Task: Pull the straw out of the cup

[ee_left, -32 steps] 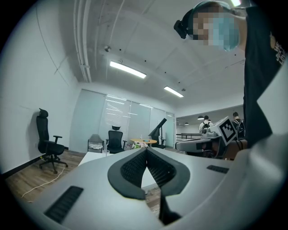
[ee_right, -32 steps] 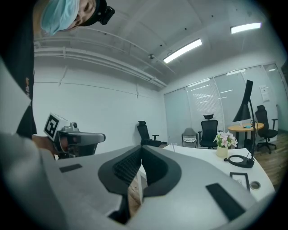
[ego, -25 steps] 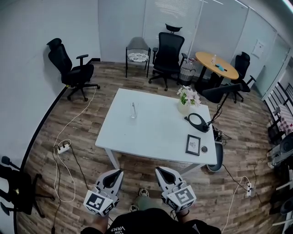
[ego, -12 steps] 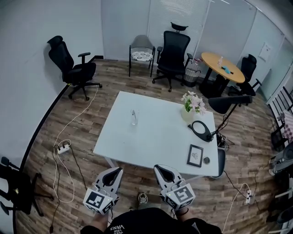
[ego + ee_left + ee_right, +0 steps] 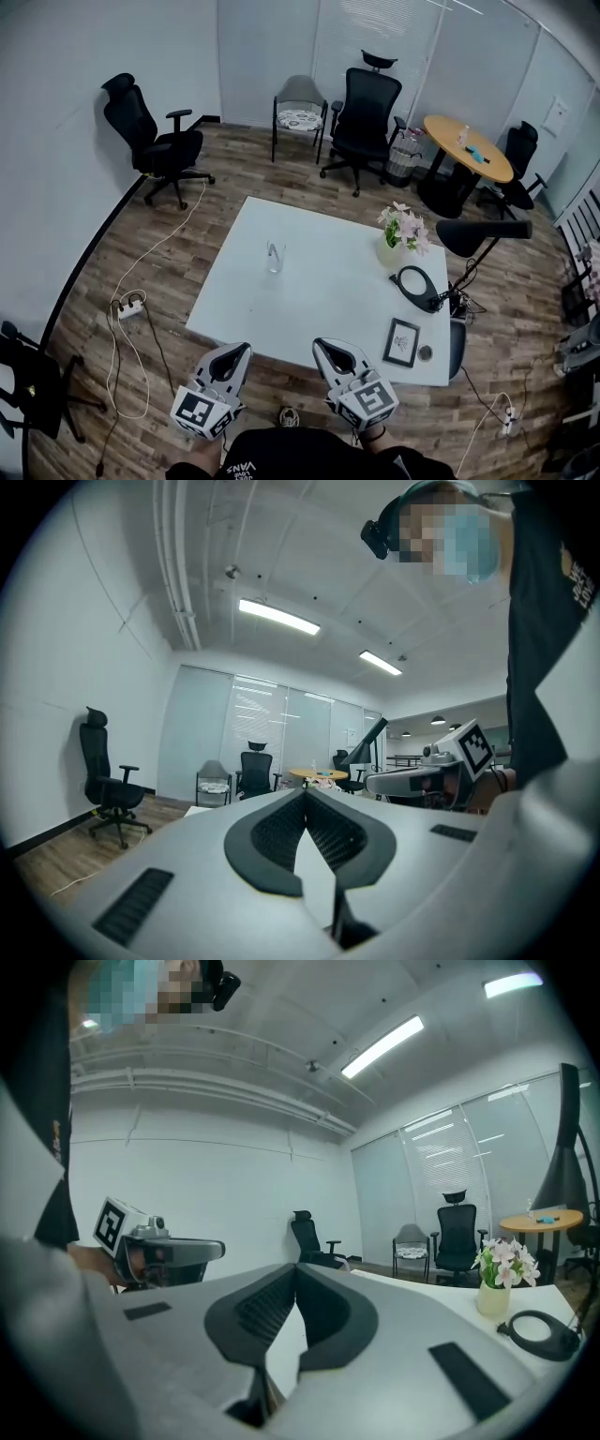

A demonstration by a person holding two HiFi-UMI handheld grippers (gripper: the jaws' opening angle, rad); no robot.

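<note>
A clear cup (image 5: pixel 274 256) with a straw in it stands on the left part of the white table (image 5: pixel 319 300) in the head view. My left gripper (image 5: pixel 238 351) and my right gripper (image 5: pixel 326 346) are held side by side just short of the table's near edge, far from the cup. Both point level toward the table with jaws together and nothing between them. The left gripper (image 5: pixel 305 794) and the right gripper (image 5: pixel 296 1269) each show tips that meet in their own views.
On the table's right side stand a vase of flowers (image 5: pixel 401 234), a black ring lamp (image 5: pixel 416 284) and a small framed picture (image 5: pixel 400 342). Office chairs (image 5: pixel 155 145) stand around, a round wooden table (image 5: pixel 467 150) is at the back right, and cables (image 5: pixel 131 309) lie on the floor.
The whole scene has slid down and nearer in the head view: the person has stepped closer to the table. Both grippers keep the same pose, shut.
</note>
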